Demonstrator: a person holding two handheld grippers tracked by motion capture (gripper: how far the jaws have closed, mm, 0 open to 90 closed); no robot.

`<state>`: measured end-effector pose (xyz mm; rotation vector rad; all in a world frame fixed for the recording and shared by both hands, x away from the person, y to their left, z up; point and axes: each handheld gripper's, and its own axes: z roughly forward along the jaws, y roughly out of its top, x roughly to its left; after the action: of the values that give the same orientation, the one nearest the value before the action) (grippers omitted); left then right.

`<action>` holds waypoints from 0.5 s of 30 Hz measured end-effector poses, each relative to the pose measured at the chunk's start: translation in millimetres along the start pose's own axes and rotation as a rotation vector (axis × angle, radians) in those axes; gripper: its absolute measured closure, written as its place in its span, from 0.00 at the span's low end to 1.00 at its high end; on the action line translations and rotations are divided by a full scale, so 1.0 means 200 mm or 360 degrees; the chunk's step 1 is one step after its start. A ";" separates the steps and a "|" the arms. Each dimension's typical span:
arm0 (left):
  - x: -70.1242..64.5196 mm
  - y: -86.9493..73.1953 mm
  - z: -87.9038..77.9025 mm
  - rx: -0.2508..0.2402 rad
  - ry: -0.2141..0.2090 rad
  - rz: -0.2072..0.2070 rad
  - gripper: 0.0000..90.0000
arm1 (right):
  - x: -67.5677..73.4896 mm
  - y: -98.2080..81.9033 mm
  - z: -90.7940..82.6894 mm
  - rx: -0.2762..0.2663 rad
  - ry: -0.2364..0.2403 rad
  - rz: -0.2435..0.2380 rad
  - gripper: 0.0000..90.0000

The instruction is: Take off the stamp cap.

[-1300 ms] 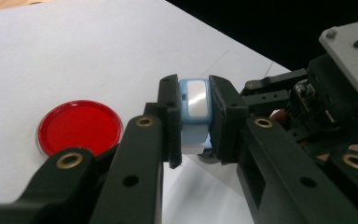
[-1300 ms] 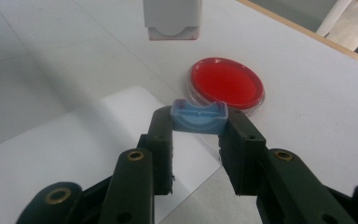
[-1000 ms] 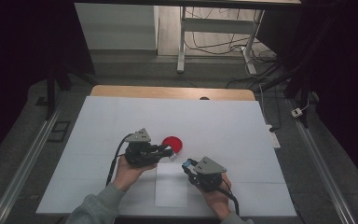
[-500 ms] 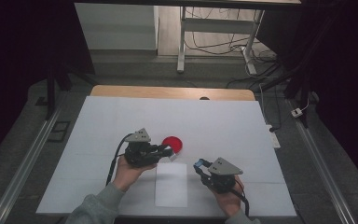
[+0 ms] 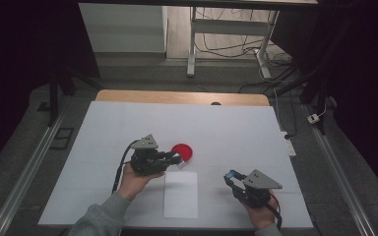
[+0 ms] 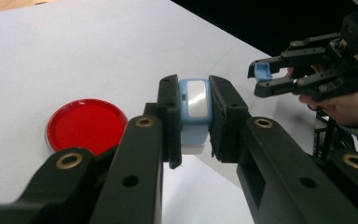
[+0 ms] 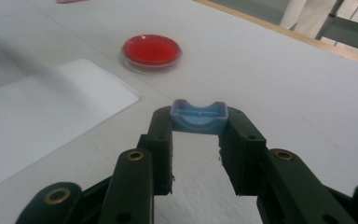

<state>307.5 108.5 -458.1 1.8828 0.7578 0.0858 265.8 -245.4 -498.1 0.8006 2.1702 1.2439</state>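
From above, the left tongs [image 5: 177,160] sit beside a round red dish [image 5: 182,151] on the white table [image 5: 226,128]; the right tongs [image 5: 230,177] hover off right of a white paper sheet [image 5: 180,194]. The left gripper view shows its jaws clamping a pale blue plastic case with a silvery window [image 6: 195,112]. In the right gripper view, those tongs [image 7: 198,126] pinch a small curved blue plastic cap [image 7: 198,116] above the table.

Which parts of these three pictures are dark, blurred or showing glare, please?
High view: surroundings nearly black, white table evenly lit. Left gripper view: glare on the blue stamp, near jaws soft. Right gripper view: the paper sheet is smeared, the red dish slightly soft.
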 end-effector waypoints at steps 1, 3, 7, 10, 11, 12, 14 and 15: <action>0.00 0.00 0.00 0.0001 0.0006 0.0004 0.84 | -0.01 -0.01 -0.01 0.0002 -0.0012 0.0009 0.72; 0.00 0.00 0.00 0.0004 0.0011 0.0009 0.84 | -0.03 -0.02 -0.04 -0.0007 -0.0026 0.0019 0.72; 0.00 0.00 0.00 0.0009 0.0025 0.0014 0.84 | -0.07 -0.04 -0.07 -0.0013 -0.0046 0.0036 0.72; 0.00 0.00 -0.01 0.0001 0.0031 0.0018 0.84 | -0.08 -0.05 -0.08 -0.0012 -0.0057 0.0050 0.72; 0.00 0.01 -0.01 -0.0001 0.0032 0.0019 0.84 | -0.09 -0.05 -0.09 -0.0012 -0.0058 0.0051 0.72; 0.01 0.01 -0.01 -0.0003 0.0034 0.0019 0.84 | -0.09 -0.05 -0.09 -0.0014 -0.0058 0.0051 0.72; 0.01 0.01 -0.02 -0.0006 0.0042 0.0022 0.84 | -0.09 -0.05 -0.08 -0.0014 -0.0057 0.0050 0.72; 0.01 0.01 -0.02 -0.0005 0.0044 0.0025 0.84 | -0.09 -0.05 -0.08 -0.0013 -0.0054 0.0048 0.72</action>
<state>308.2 112.1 -454.8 1.8880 0.7617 0.1233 264.8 -270.7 -496.4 0.8480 2.1323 1.2437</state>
